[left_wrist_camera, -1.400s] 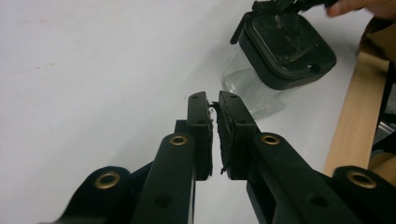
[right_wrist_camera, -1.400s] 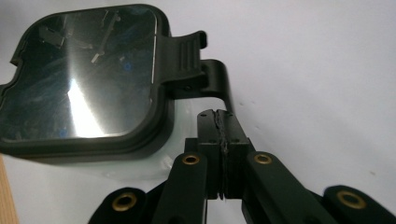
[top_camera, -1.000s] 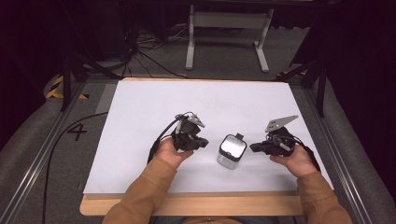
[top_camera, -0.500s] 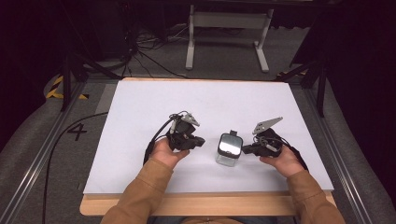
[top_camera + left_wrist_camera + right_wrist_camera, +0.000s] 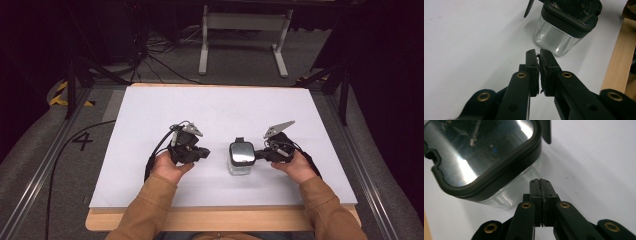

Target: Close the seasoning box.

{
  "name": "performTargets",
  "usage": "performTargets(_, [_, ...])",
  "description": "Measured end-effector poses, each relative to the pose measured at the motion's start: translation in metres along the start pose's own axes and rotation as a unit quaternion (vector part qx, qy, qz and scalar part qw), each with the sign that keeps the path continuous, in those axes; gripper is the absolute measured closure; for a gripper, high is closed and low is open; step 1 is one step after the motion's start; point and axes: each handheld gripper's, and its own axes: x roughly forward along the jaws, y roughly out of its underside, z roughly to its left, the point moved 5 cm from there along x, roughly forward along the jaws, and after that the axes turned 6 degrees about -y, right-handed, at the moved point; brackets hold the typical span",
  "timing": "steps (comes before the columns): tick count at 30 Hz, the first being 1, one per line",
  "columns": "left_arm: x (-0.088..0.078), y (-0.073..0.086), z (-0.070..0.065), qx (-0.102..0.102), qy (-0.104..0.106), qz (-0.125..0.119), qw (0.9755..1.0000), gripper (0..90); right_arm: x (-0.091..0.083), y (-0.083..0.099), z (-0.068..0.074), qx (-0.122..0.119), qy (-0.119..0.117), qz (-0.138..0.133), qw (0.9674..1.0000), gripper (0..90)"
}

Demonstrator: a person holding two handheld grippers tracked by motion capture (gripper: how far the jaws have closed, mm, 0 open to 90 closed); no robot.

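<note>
High view shows a white counter [image 5: 220, 115] with a wooden front edge, and on it a clear container [image 5: 241, 159] with a dark lid [image 5: 242, 152] that stands upright near the front, between the two hands. The left hand-held gripper [image 5: 202, 154] is held just to the left of the container, apart from it, with its tips pointing toward the container. The right hand-held gripper [image 5: 260, 153] is at the right side of the container, very close to the lid — I cannot tell from above whether it touches. Left gripper view shows the jaws of this hand-held gripper [image 5: 538, 53] brought nearly together, with only a thin slit between the pads and nothing held; the container [image 5: 559, 35] stands a little beyond the tips, its transparent wall and dark lid [image 5: 571, 13] clear to see. Right gripper view shows the jaws of the right hand-held gripper [image 5: 541, 181] pressed together, holding nothing, with the tips just beside the lower wall of the container [image 5: 506, 195]. The glossy lid [image 5: 481, 150] reflects the room above, and a small dark tab [image 5: 545, 131] hangs from its far edge.
</note>
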Motion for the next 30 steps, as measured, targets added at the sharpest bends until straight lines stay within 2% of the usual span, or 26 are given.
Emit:
performTargets(2, [-0.003,0.000,0.002,-0.007,-0.003,-0.007,0.9999,84.4,-0.010,-0.003,-0.001,-0.002,0.021,-0.014,0.9997,85.9])
performTargets(3, [-0.003,0.000,0.002,-0.007,-0.003,-0.007,0.9999,84.0,-0.010,-0.003,-0.001,-0.002,0.021,-0.014,0.9997,85.9])
performTargets(4, [-0.008,0.000,0.007,-0.008,-0.016,-0.004,0.9998,83.6,-0.027,-0.007,-0.001,-0.006,0.037,-0.043,0.9984,85.1])
performTargets(5, [-0.008,0.000,0.007,-0.008,-0.016,-0.004,0.9998,82.8,-0.027,-0.007,-0.001,-0.006,0.037,-0.043,0.9984,85.1])
performTargets(6, [-0.010,0.001,0.010,-0.009,-0.021,-0.008,0.9997,82.8,-0.035,-0.009,-0.001,-0.007,0.046,-0.058,0.9973,83.5])
performTargets(7, [-0.017,0.001,0.017,-0.015,-0.034,-0.016,0.9992,81.7,-0.052,-0.012,-0.003,-0.005,0.063,-0.089,0.9940,81.0])
performTargets(8, [-0.019,0.001,0.020,-0.020,-0.038,-0.019,0.9989,81.5,-0.061,-0.012,-0.003,0.001,0.068,-0.104,0.9923,80.4])
performTargets(10, [-0.023,0.002,0.024,-0.023,-0.046,-0.020,0.9985,80.1,-0.075,-0.010,-0.007,0.006,0.080,-0.125,0.9890,76.0])
performTargets(12, [-0.029,0.005,0.034,-0.035,-0.061,-0.024,0.9972,79.8,-0.086,-0.007,-0.012,0.011,0.091,-0.139,0.9861,73.7])
performTargets(15, [-0.033,0.010,0.048,-0.048,-0.084,-0.027,0.9949,78.2,-0.099,0.001,-0.023,0.033,0.105,-0.160,0.9811,69.6])
performTargets(16, [-0.033,0.010,0.048,-0.048,-0.084,-0.027,0.9949,77.7,-0.099,0.001,-0.023,0.033,0.105,-0.160,0.9811,69.6])
performTargets(18, [-0.034,0.015,0.060,-0.058,-0.099,-0.028,0.9930,76.7,-0.106,0.009,-0.033,0.043,0.123,-0.165,0.9778,66.4])
performTargets(19, [-0.034,0.017,0.064,-0.065,-0.100,-0.032,0.9923,75.8,-0.107,0.014,-0.037,0.044,0.129,-0.160,0.9777,65.4])
performTargets(23, [-0.031,0.026,0.081,-0.087,-0.116,-0.045,0.9884,71.8,-0.107,0.029,-0.054,0.074,0.142,-0.162,0.9738,59.8])
performTargets(25, [-0.028,0.030,0.089,-0.096,-0.116,-0.042,0.9877,69.9,-0.103,0.037,-0.062,0.087,0.149,-0.156,0.9725,58.6])
performTargets(27, [-0.024,0.035,0.094,-0.102,-0.119,-0.040,0.9868,68.6,-0.095,0.046,-0.070,0.094,0.156,-0.145,0.9725,57.0])
performTargets(30, [-0.017,0.040,0.101,-0.097,-0.125,-0.040,0.9866,65.0,-0.084,0.057,-0.080,0.106,0.157,-0.130,0.9733,55.3])
